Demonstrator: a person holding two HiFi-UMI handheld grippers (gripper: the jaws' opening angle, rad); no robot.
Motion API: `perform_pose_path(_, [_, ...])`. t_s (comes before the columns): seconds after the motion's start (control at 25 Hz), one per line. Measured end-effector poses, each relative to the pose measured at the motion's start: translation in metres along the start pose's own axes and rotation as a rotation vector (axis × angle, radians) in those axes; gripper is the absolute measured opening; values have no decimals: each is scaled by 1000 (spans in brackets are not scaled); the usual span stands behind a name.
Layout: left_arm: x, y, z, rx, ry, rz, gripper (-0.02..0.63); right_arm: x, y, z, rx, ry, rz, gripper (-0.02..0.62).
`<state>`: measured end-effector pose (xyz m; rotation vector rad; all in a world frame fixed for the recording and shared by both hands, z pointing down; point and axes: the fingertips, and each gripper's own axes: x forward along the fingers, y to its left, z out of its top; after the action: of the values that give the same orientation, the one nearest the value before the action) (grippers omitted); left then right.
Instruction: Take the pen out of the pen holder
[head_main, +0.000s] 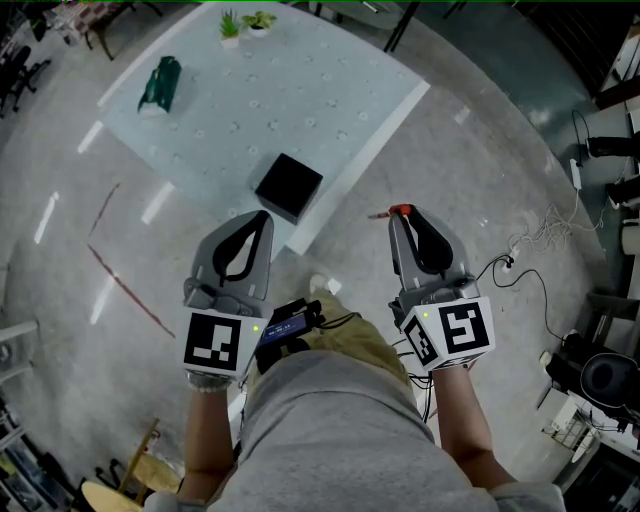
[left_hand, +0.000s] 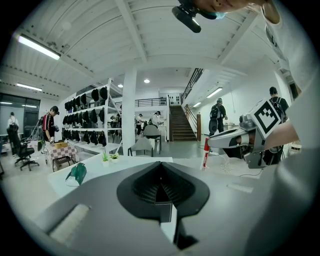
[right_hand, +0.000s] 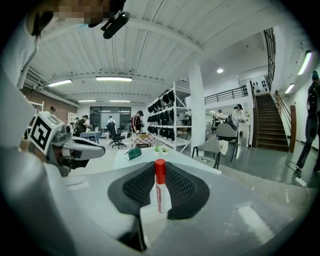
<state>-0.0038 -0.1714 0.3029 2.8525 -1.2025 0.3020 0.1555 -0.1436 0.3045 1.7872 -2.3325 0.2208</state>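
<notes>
My right gripper (head_main: 400, 214) is shut on a white marker pen with a red cap (head_main: 399, 210), held in the air to the right of the table. In the right gripper view the pen (right_hand: 159, 189) stands upright between the black pads, cap on top. The left gripper view shows the same pen (left_hand: 205, 152) at the tip of the right gripper (left_hand: 226, 142). The black square pen holder (head_main: 289, 186) sits near the front corner of the pale table (head_main: 330, 90). My left gripper (head_main: 263, 216) hangs just in front of it, shut and with nothing in it.
A green object (head_main: 160, 85) lies at the table's left side and two small potted plants (head_main: 243, 22) stand at its far edge. Cables and a power strip (head_main: 510, 262) lie on the floor to the right. Shelves, chairs and people stand in the distance.
</notes>
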Motion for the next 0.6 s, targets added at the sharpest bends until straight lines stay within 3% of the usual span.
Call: perform_pose_path(0.6, [2, -3, 1, 4, 4, 3, 0, -2, -5, 3, 0, -8, -1, 61])
